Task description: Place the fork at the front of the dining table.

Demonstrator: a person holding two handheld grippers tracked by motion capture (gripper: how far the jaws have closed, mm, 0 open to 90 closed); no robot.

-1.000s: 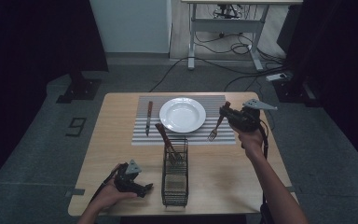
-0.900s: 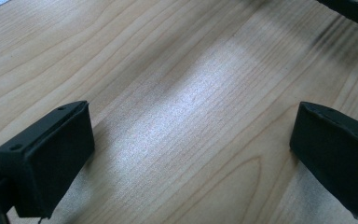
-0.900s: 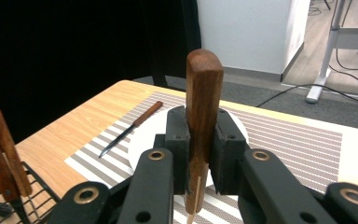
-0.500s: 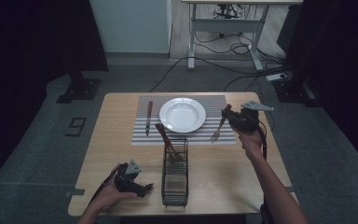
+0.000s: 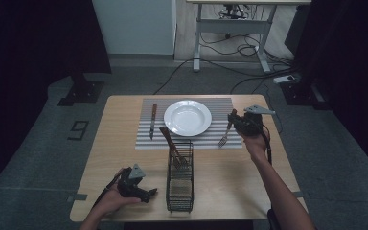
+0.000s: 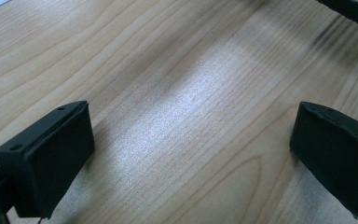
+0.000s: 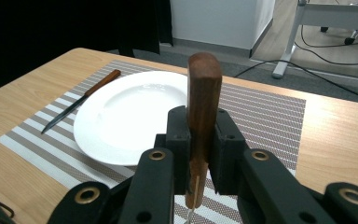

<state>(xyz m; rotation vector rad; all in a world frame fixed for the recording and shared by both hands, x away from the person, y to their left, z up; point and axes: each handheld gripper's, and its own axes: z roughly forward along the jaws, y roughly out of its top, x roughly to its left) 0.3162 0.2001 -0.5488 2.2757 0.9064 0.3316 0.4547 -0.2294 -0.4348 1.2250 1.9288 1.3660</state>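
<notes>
My right gripper point(image 5: 234, 121) is shut on the wooden handle of a fork point(image 5: 225, 135), whose tines hang down onto the striped placemat point(image 5: 220, 105) just right of the white plate point(image 5: 188, 118). In the right gripper view the jaws clamp the handle point(image 7: 204, 88) upright, with the plate point(image 7: 126, 116) and a wooden-handled knife point(image 7: 81, 101) beyond. The knife point(image 5: 153, 120) lies on the mat left of the plate. My left gripper point(image 5: 148, 192) rests on the table near the front edge. In the left gripper view it point(image 6: 191, 135) is open over bare wood.
A black wire basket point(image 5: 179, 176) stands in front of the plate and holds a wooden-handled utensil point(image 5: 170, 143) that leans left. Its corner point(image 6: 352, 10) lies just right of my left gripper. The wooden table point(image 5: 120, 143) has dark floor around it.
My right gripper has come down and slightly toward the person with the fork, bringing the tines onto the placemat. The left gripper has stayed put.
</notes>
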